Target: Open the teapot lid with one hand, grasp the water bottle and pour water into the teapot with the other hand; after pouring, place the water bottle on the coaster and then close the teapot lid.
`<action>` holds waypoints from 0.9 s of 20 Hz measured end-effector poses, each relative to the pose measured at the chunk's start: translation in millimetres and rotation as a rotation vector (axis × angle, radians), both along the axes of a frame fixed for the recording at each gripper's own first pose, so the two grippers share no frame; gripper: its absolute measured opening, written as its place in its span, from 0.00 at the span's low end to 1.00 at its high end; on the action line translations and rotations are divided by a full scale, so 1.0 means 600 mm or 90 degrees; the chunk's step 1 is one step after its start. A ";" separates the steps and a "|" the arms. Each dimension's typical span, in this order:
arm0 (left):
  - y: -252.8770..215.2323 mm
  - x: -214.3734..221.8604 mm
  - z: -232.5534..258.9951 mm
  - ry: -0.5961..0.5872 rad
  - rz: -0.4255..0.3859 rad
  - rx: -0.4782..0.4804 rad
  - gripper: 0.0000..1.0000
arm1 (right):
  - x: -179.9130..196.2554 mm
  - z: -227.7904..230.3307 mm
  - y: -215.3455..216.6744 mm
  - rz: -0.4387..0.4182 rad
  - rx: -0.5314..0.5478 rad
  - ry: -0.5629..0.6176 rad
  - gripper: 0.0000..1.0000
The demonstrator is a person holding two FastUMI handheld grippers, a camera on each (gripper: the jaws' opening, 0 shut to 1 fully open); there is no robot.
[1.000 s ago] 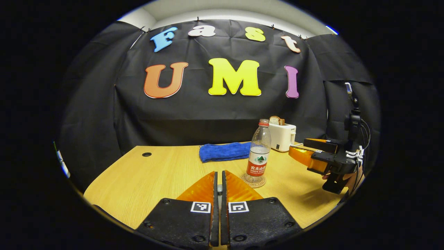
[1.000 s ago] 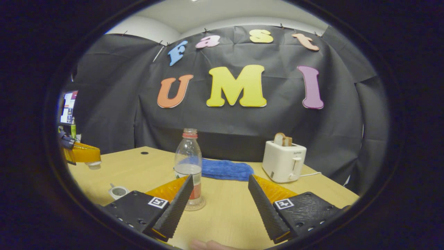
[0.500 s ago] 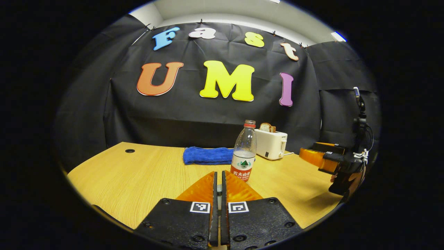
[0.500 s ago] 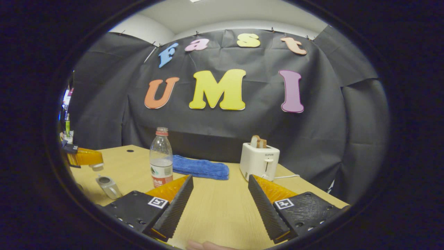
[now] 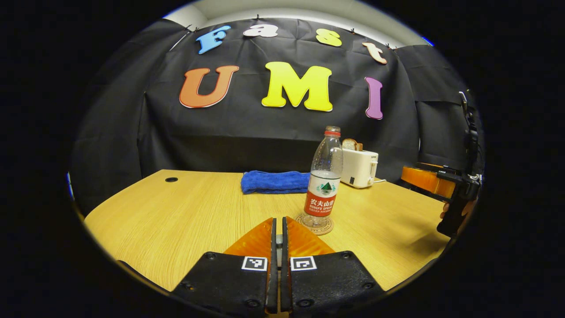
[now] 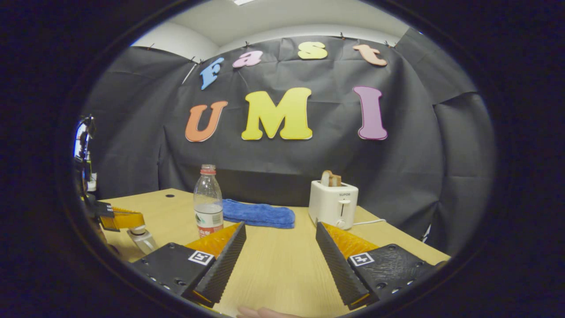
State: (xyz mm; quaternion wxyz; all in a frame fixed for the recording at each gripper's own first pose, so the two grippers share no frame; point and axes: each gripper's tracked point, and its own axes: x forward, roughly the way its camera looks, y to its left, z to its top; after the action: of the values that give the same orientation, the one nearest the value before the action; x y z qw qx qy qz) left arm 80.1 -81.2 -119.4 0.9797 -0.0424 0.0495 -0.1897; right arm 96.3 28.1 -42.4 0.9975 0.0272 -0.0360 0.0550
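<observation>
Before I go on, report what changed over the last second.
The left gripper, shut on the lid, came down and brought the lid to the mouth of the teapot, which stood open a second ago. The right gripper, open, drew back from the water bottle. The bottle stayed upright on the coaster. The towel and the toaster did not move.

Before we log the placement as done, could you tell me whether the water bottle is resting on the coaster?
Touching. In the left gripper view the water bottle stands upright with its base on the round coaster, whose rim shows around it with no gap.
</observation>
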 end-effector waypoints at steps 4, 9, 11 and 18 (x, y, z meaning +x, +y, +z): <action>0.001 -0.005 -0.006 0.001 0.010 0.010 0.05 | -0.006 0.010 -0.008 -0.005 0.002 -0.005 0.98; 0.003 -0.008 -0.024 0.012 0.062 0.009 0.05 | -0.011 0.015 -0.016 -0.009 0.003 -0.013 0.95; 0.007 -0.007 -0.027 0.009 0.086 0.036 0.06 | -0.011 0.011 -0.013 -0.009 0.001 -0.010 0.95; 0.009 0.002 -0.025 0.013 0.170 0.023 0.06 | -0.017 0.023 -0.012 -0.010 -0.001 -0.018 0.93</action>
State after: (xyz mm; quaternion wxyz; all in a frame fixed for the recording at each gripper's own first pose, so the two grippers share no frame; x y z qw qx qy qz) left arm 81.1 -76.1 -134.3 0.9963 -0.0330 0.0565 -0.0565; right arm 86.0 20.8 -28.7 0.9973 0.0255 -0.0503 0.0473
